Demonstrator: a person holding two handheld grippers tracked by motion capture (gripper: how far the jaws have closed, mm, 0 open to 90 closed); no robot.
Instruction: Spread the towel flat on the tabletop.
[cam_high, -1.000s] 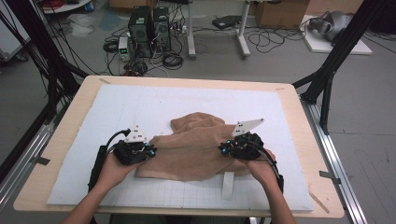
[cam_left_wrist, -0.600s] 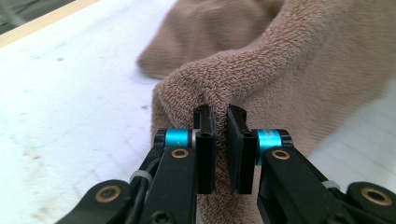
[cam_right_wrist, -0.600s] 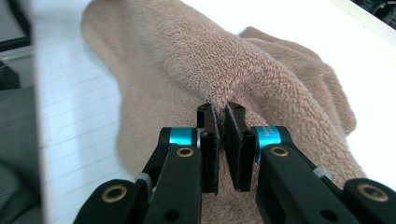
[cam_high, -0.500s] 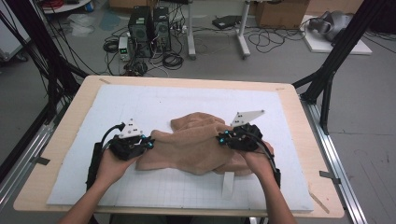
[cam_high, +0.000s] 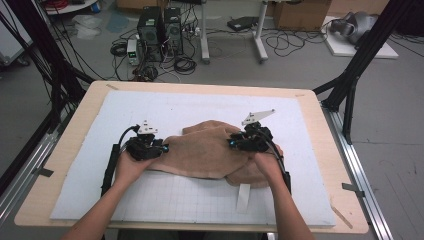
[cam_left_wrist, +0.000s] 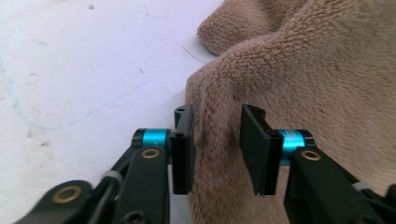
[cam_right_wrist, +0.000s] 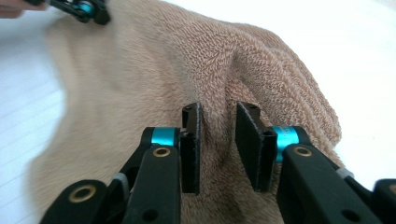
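In the high view a tan towel (cam_high: 210, 152) lies bunched in the middle of the white gridded mat (cam_high: 200, 197), which covers most of the wooden table (cam_high: 70, 165). The left gripper (cam_high: 161, 148) sits at the towel's left edge and the right gripper (cam_high: 232, 143) at a raised fold on its right part, each held from behind by a hand (cam_high: 127, 167). From this height the jaw tips are too small to read, and the right hand (cam_high: 265, 162) covers part of the cloth beneath it. A white strip (cam_high: 243, 197) lies on the mat near the towel's near edge; its upper end is hidden under the cloth

In the left gripper view the left gripper (cam_left_wrist: 215, 149) has its jaws apart, having just been opening, with a ridge of towel (cam_left_wrist: 299, 70) standing between them. The left pad (cam_left_wrist: 183, 149) touches the pile; the right pad (cam_left_wrist: 254, 149) seems just clear of it, though the fuzzy nap makes contact hard to judge. The mat (cam_left_wrist: 84, 70) shows at left

In the right gripper view the right gripper (cam_right_wrist: 217, 147) also has its jaws parted, having just been opening, around a pinched crease of towel (cam_right_wrist: 140, 70). The cloth's pile brushes both pads (cam_right_wrist: 191, 147) without being squeezed. The left gripper (cam_right_wrist: 86, 9) appears blurred and cut off at the top left corner
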